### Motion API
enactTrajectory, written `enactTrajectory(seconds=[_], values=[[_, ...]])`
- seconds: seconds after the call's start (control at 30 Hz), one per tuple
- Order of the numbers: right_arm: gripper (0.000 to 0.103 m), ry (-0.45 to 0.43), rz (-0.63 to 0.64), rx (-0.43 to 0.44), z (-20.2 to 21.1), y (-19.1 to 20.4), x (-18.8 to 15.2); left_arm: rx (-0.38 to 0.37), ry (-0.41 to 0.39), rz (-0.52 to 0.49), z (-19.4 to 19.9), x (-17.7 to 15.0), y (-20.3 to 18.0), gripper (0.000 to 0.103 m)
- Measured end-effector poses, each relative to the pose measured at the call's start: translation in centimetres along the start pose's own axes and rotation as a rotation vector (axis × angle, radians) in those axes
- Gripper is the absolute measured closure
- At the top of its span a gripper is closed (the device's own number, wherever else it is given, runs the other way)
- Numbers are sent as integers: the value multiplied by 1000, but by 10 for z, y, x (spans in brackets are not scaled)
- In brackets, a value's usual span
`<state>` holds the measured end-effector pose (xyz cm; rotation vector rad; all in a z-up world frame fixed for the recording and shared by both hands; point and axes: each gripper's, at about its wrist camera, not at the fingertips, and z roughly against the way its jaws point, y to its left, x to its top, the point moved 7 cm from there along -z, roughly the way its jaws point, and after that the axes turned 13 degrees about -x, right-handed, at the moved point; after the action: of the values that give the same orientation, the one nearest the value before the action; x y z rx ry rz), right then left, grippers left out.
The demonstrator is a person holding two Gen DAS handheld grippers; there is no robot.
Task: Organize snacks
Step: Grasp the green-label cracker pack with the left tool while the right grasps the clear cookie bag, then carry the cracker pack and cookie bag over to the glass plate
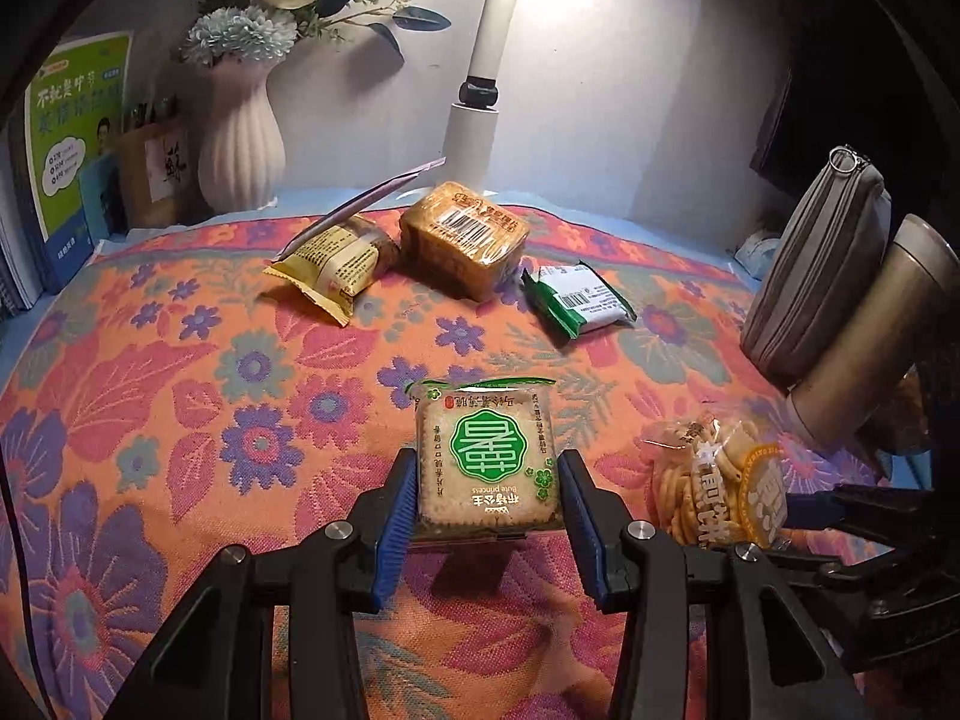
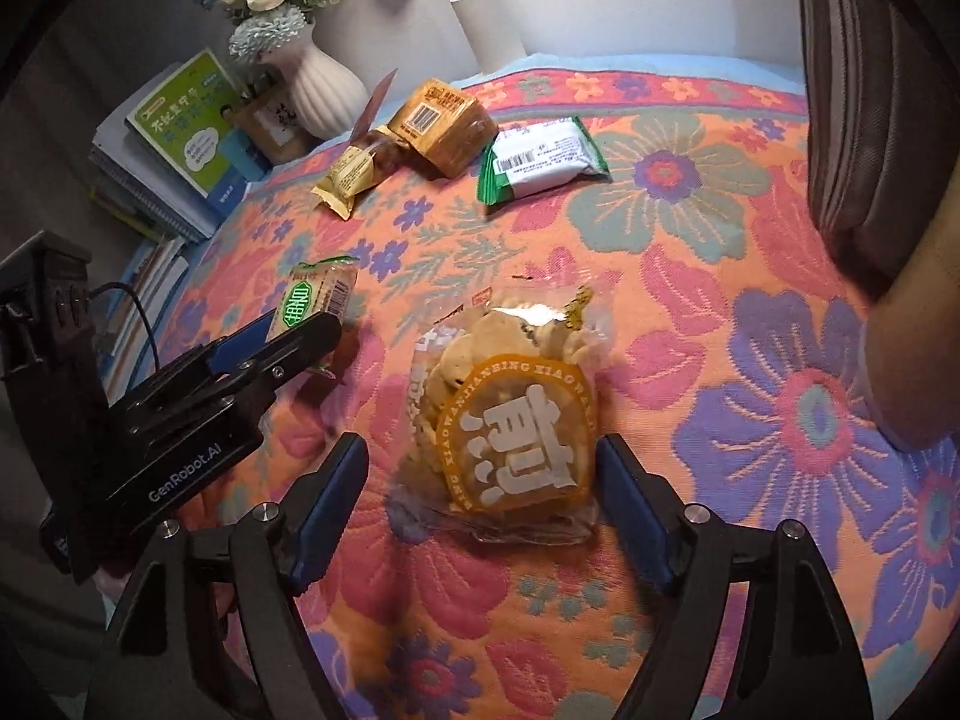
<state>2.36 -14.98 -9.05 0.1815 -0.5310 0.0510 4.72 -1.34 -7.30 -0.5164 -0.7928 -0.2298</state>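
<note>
A square biscuit pack with a green label [image 1: 486, 456] sits between the blue pads of my left gripper [image 1: 487, 468], which is shut on its two sides. The right wrist view shows the same pack [image 2: 315, 297] in that gripper [image 2: 300, 330], low over the floral cloth. A clear bag of small round crackers with an orange label [image 2: 510, 408] lies on the cloth between the fingers of my right gripper [image 2: 483, 456]. That gripper is open, with a gap between each pad and the bag. The bag [image 1: 714, 492] also shows at the right of the left wrist view.
At the back of the cloth [image 1: 180, 390] lie a yellow snack pack [image 1: 327, 267], a brown cake pack with a barcode [image 1: 465, 237] and a green-and-white pack [image 1: 579, 300]. A white vase [image 1: 240, 138], books [image 1: 72, 150] and a lamp post [image 1: 480, 90] stand behind. A grey pouch [image 1: 822, 264] and metal flask [image 1: 864, 348] are at the right.
</note>
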Motion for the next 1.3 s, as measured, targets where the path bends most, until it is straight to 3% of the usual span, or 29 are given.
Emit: enactTrajectory(seconds=[0.1, 0.23, 0.37, 0.63, 1.17, 1.3], values=[[26, -58, 8, -74, -4, 5, 7, -15, -9, 36, 2, 0, 6, 58], [41, -99, 40, -171, -9, 7, 10, -14, -26, 54, 4, 0, 8, 59], [46, -116, 73, -178, -4, 8, 5, -9, -31, 33, 5, 0, 4, 59], [48, -94, 120, -144, 21, 2, -17, -22, -7, 26, 9, -6, -11, 59], [48, -196, -57, -139, 118, -86, -30, -218, 38, -178, 4, 5, -156, 59], [48, -236, -99, -147, 141, -112, -33, -312, 64, -196, -3, 9, -193, 59]])
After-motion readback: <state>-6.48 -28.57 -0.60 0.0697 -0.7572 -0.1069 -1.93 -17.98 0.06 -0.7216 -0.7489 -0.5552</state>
